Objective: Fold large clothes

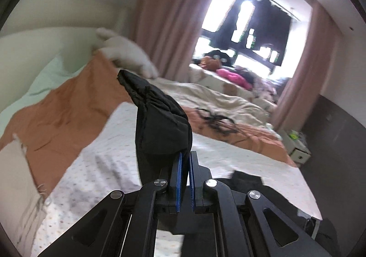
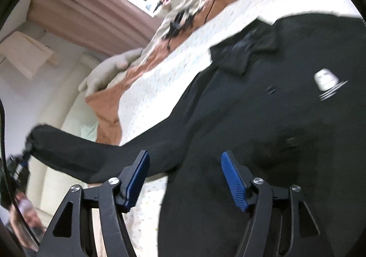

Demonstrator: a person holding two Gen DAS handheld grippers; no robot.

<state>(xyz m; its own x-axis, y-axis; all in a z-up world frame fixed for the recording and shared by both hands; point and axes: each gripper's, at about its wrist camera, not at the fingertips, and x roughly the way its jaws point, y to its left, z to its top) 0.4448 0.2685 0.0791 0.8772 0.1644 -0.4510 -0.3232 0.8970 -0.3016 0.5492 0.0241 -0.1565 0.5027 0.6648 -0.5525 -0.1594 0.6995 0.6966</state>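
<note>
A black jacket (image 2: 274, 119) with a white chest logo (image 2: 326, 80) lies on the dotted white bedsheet (image 2: 160, 73). My left gripper (image 1: 185, 156) is shut on the cuff of its black sleeve (image 1: 160, 119) and holds it up above the bed. In the right wrist view that sleeve (image 2: 91, 154) stretches out to the left, where the left gripper (image 2: 22, 160) shows small at the edge. My right gripper (image 2: 185, 160) is open, just above the jacket's body near the armpit, with nothing between its blue pads (image 2: 233, 179).
An orange blanket (image 1: 68, 115) and a beige duvet (image 1: 205, 94) lie across the far part of the bed, with a white plush toy (image 1: 128, 53) and a pile of clothes (image 1: 231, 76) near the window. Pink curtains (image 1: 169, 16) hang behind. A small white cabinet (image 1: 297, 149) stands at the right.
</note>
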